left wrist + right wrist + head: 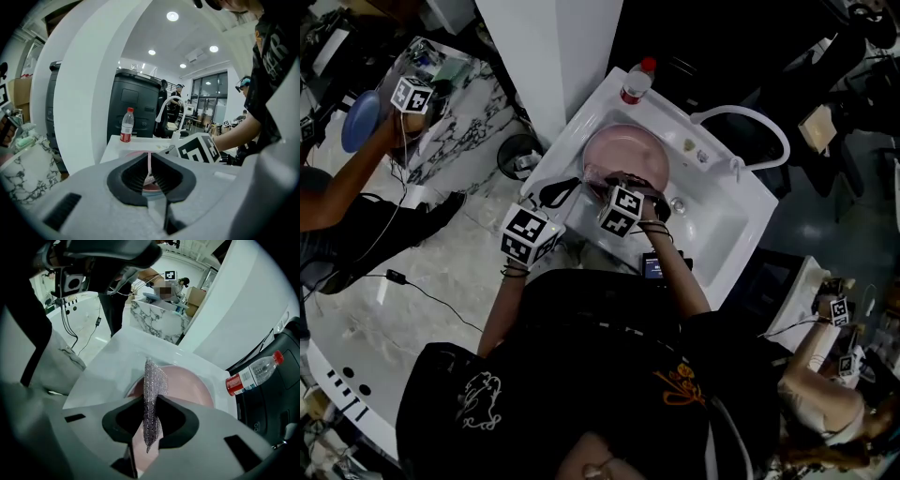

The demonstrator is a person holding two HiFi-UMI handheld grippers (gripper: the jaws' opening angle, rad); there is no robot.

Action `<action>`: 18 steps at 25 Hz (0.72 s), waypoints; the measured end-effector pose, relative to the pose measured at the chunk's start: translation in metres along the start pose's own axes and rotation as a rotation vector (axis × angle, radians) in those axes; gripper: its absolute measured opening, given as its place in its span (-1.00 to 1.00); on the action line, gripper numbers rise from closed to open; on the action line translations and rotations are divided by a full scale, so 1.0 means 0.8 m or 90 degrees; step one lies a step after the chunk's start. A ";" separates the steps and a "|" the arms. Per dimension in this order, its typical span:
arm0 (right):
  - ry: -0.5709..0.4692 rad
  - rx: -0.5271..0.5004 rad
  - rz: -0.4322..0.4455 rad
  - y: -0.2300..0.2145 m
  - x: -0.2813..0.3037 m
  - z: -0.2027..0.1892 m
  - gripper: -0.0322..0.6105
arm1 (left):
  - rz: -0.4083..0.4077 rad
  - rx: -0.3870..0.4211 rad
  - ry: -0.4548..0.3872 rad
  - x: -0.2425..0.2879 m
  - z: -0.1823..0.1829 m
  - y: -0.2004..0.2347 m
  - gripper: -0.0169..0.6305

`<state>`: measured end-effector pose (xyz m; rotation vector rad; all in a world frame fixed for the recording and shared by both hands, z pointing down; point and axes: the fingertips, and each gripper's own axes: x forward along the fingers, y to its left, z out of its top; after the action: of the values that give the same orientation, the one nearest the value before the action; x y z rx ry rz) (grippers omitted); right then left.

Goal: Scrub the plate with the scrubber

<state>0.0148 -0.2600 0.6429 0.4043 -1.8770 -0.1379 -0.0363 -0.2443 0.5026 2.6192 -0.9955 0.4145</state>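
- The white moulded sink (727, 220) is where the job happens, and we stand at its near edge.
- The round pink plate (190, 386) sits in the far-left part of the basin.
- Our left gripper (151, 174) is pinched on a thin pink edge, which we take for the plate's near rim.
- Our right gripper (151, 420) is clamped on the silvery mesh scrubber (154, 378), which hangs over the plate's face. We cannot tell whether they touch.
- We judge that scrubbing is the step in hand. The next move calls for pressing the mesh down and rubbing across the plate while the left gripper steadies the rim.
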 end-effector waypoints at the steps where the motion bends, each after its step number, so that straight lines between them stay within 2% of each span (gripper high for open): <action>1: 0.001 -0.001 0.004 0.004 -0.002 -0.001 -0.69 | -0.003 0.002 0.000 0.001 0.000 0.000 -0.89; 8: -0.009 0.016 0.001 0.004 -0.010 0.000 -0.69 | -0.023 0.014 0.001 0.007 0.003 -0.005 -0.89; 11: -0.018 0.055 -0.009 -0.009 -0.010 -0.006 -0.69 | -0.032 0.017 0.003 0.010 0.006 -0.010 -0.89; 14: -0.022 0.093 -0.027 -0.035 -0.016 -0.017 -0.69 | -0.038 0.022 0.002 0.015 0.006 -0.011 -0.89; 18: 0.008 0.103 -0.067 -0.081 -0.023 -0.048 -0.69 | -0.041 0.018 0.004 0.019 0.008 -0.013 -0.89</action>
<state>0.0697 -0.3105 0.6209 0.6138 -1.8606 -0.0533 -0.0173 -0.2484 0.5003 2.6664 -0.9064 0.4235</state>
